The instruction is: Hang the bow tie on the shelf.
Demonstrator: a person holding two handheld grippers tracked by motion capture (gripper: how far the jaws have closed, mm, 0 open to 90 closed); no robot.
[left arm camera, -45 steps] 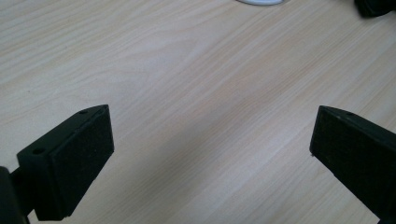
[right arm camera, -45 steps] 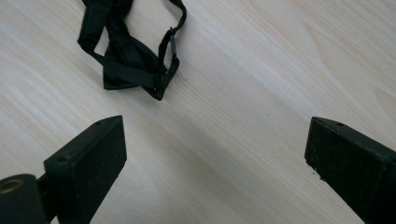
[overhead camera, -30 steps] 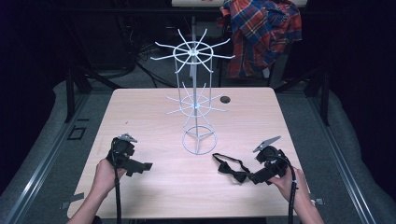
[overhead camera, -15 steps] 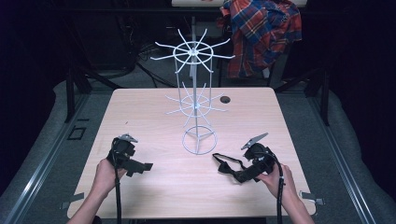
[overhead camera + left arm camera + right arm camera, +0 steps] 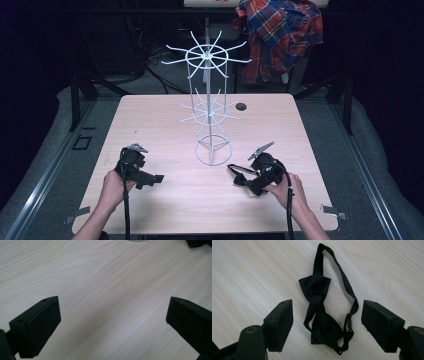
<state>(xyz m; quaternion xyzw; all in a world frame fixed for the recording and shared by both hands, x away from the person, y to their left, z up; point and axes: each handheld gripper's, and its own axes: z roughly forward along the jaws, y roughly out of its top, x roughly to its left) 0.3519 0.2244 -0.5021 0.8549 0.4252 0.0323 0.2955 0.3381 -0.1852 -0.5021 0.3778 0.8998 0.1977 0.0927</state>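
Broadly, the pale wooden table (image 5: 165,130) takes up most of the high view, with a plaid shirt (image 5: 282,37) draped over something dark beyond its far edge, at about one o'clock from the table's middle. Near the centre of the table stands a white wire rack (image 5: 211,107), a tall stem with two tiers of spokes and a ring base; a small dark round hole (image 5: 241,106) sits in the tabletop at two o'clock from that base.

At eight o'clock from the ring base a hand holds the left gripper (image 5: 150,178), which points toward three o'clock. In the left gripper view its jaws stand spread wide over bare wood, nothing between them.

At four o'clock from the base the other hand holds the right gripper (image 5: 248,181), which points toward nine o'clock. Its jaws have just been closing, yet they remain apart, and in the right gripper view the pads (image 5: 280,323) touch nothing.

Lying flat on the table between those jaws is the black bow tie (image 5: 320,312), its two wings stacked toward twelve and six o'clock in that view, well clear of the left pad. Its thin strap (image 5: 342,277) loops out to twelve o'clock and comes back down the right side, where the small clasp (image 5: 349,322) lies just beside the right pad
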